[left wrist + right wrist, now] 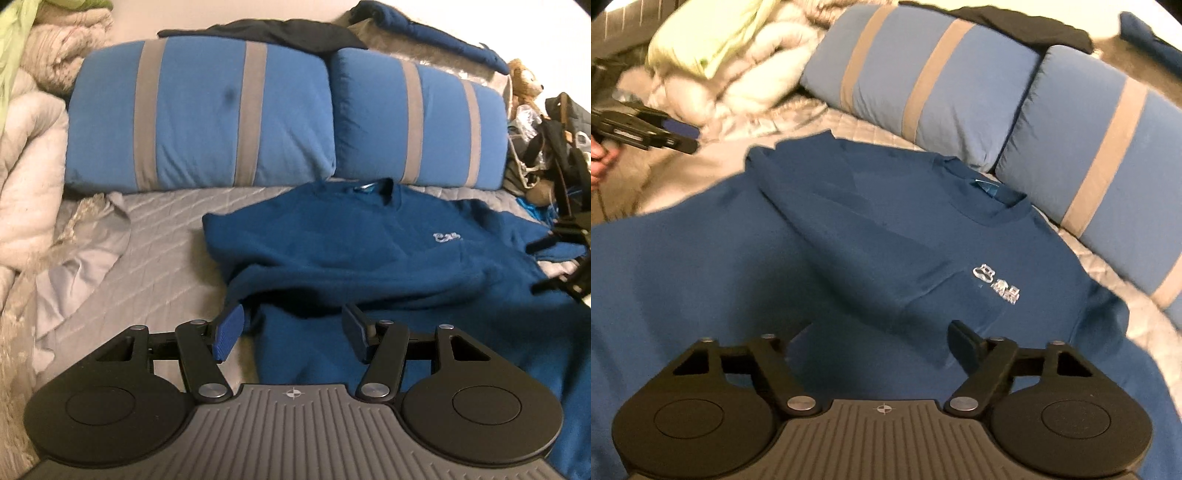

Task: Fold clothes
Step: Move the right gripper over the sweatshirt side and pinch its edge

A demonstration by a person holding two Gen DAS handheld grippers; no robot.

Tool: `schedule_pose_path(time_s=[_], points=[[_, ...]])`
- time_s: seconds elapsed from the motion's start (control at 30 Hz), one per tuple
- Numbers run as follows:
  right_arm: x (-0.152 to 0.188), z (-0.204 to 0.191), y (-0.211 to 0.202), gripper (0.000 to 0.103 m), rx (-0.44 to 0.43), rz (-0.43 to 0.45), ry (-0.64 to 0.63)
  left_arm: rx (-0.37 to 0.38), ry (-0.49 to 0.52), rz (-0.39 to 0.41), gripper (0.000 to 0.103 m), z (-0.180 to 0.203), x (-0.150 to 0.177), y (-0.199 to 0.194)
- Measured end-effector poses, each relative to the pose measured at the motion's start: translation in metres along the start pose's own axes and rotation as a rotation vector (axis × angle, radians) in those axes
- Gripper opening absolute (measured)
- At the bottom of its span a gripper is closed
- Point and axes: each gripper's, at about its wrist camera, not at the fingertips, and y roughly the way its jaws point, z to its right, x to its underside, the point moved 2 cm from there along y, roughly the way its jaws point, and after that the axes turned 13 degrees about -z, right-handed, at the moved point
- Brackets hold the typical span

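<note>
A dark blue T-shirt (369, 251) with a small white chest logo (997, 282) lies face up on the grey quilted bed (166, 251), collar toward the pillows. One side of it is folded in over the chest. My left gripper (291, 328) hovers open over the shirt's lower left edge, its blue pads apart and nothing pinched. Over the shirt's lower middle my right gripper (882, 339) is open; its left finger blends into the cloth. The right wrist view shows the left gripper (646, 129) at far left, held by a hand (598, 158).
Two blue pillows with grey stripes (199, 118) (421, 122) line the head of the bed. A white duvet (26, 147) is piled at the left. A black garment (266, 33) lies behind the pillows. A teddy bear (524, 85) and bags (554, 147) crowd the right.
</note>
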Motion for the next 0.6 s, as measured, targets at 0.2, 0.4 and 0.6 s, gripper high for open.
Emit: schedule_pose_path(time_s=[0.2, 0.4, 0.6], points=[[-0.03, 0.003, 0.031, 0.065, -0.03, -0.018, -0.086, -0.002, -0.028, 0.016, 0.058, -0.008, 0.004, -0.005], [-0.048, -0.002, 0.058, 0.045, -0.057, -0.055, -0.168, -0.01, -0.052, 0.021, 0.058, -0.013, 0.006, -0.008], [-0.045, -0.011, 0.056, 0.008, -0.064, -0.097, -0.19, -0.01, -0.047, 0.004, 0.058, -0.014, 0.014, -0.005]])
